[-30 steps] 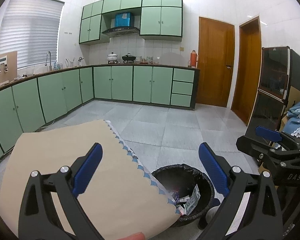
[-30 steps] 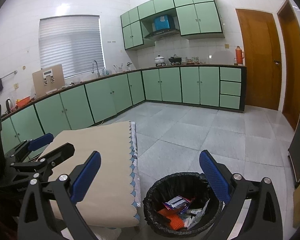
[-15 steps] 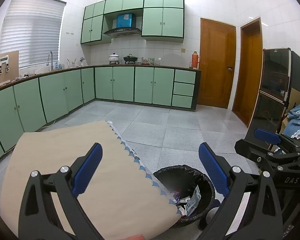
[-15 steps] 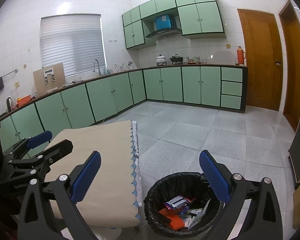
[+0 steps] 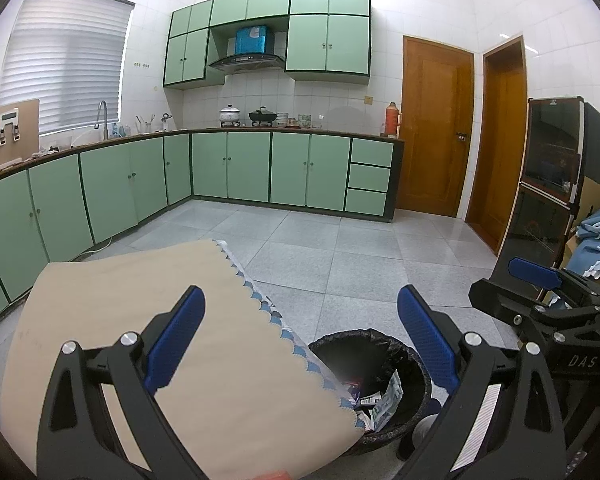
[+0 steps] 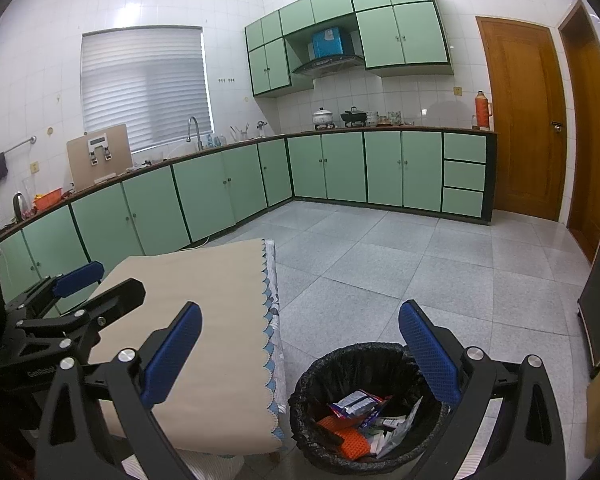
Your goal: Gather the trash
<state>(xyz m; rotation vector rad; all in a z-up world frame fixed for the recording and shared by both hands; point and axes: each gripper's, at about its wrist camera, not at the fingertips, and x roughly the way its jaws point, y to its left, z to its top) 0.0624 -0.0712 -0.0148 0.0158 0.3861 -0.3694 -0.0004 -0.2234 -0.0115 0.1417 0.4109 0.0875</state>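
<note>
Both tools are hanging spread wide and gripping nothing: the left tool over a bench draped in smooth beige cloth with a scalloped blue edge, the right tool above a round bin. The bin, lined with crinkled black plastic, is sitting on the speckled grey tile floor just beside the bench, holding crumpled wrappers.
</note>
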